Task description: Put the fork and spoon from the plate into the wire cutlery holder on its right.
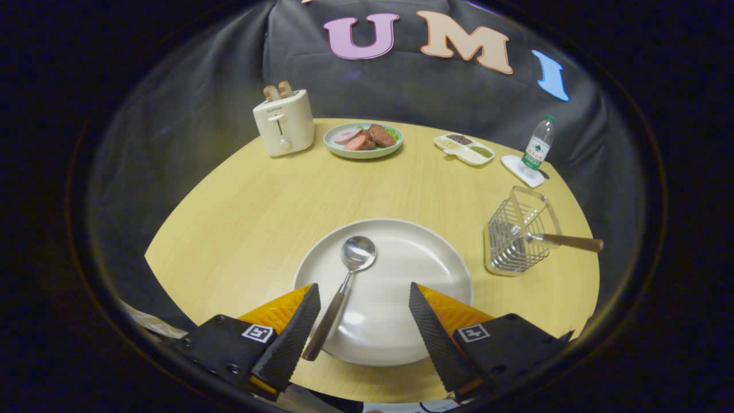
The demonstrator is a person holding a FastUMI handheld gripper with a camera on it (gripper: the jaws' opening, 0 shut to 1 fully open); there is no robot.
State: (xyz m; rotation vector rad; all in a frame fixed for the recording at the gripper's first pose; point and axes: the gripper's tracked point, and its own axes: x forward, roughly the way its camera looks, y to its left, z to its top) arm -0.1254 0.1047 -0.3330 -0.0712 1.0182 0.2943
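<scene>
From the gripper view: the gripper (364,312) has its fingers spread wide apart, holding nothing, hanging over the near edge of the white plate (424,258). The spoon (344,289) lies on the plate with its wooden handle running back toward the left finger, bowl pointing away, so it sits off-centre in the gap. I'd nudge left before closing. The fork (559,240) looks already parked in the wire cutlery holder (516,241), right of the plate.
</scene>
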